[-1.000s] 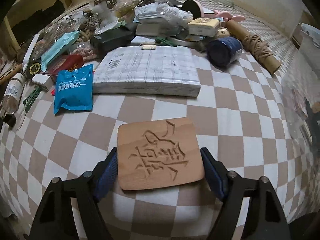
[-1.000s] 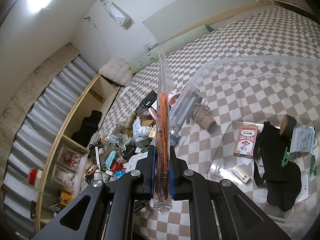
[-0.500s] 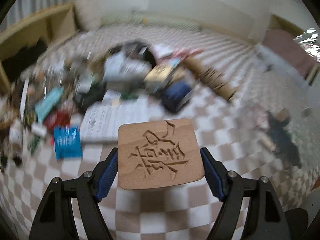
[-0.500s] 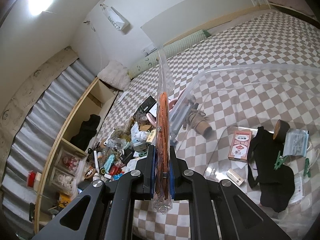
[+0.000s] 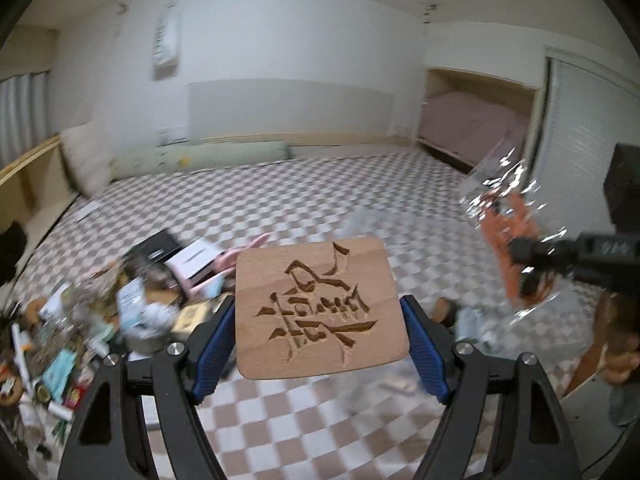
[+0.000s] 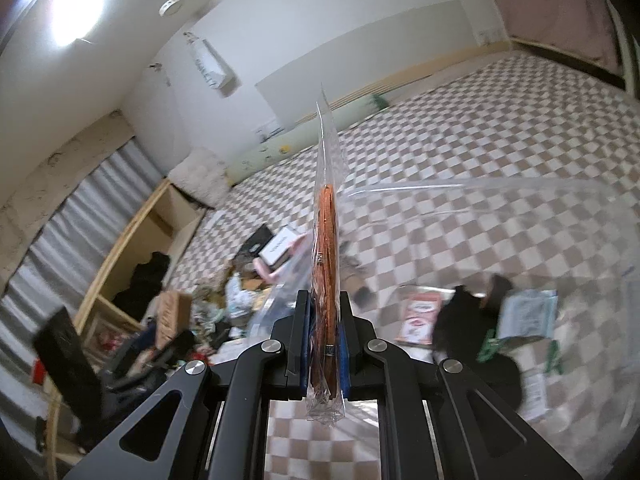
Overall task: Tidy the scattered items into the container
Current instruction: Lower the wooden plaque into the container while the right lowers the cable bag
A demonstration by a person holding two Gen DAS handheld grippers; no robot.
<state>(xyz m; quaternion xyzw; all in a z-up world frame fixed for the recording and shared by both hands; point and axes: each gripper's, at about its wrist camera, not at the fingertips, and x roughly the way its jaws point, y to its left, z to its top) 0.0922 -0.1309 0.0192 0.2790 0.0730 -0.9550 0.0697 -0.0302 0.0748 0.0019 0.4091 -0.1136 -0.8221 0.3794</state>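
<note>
Left gripper (image 5: 322,344) has come way up off the checkered bed (image 5: 280,200) since a second ago, fingers still clamped on both edges of the carved wooden board (image 5: 320,308), now held in the air. Right gripper (image 6: 325,344) has its 2 fingers pressed tight on a clear packet of orange strips (image 6: 326,280), above the transparent container (image 6: 480,200).

left wrist view low over checkered bed (image 5: 280,200), facing far wall, right wrist view higher, tilted, both sharing clutter pile (image 5: 132,304)

Green bolster (image 5: 208,156) against white wall (image 5: 304,52)
</note>
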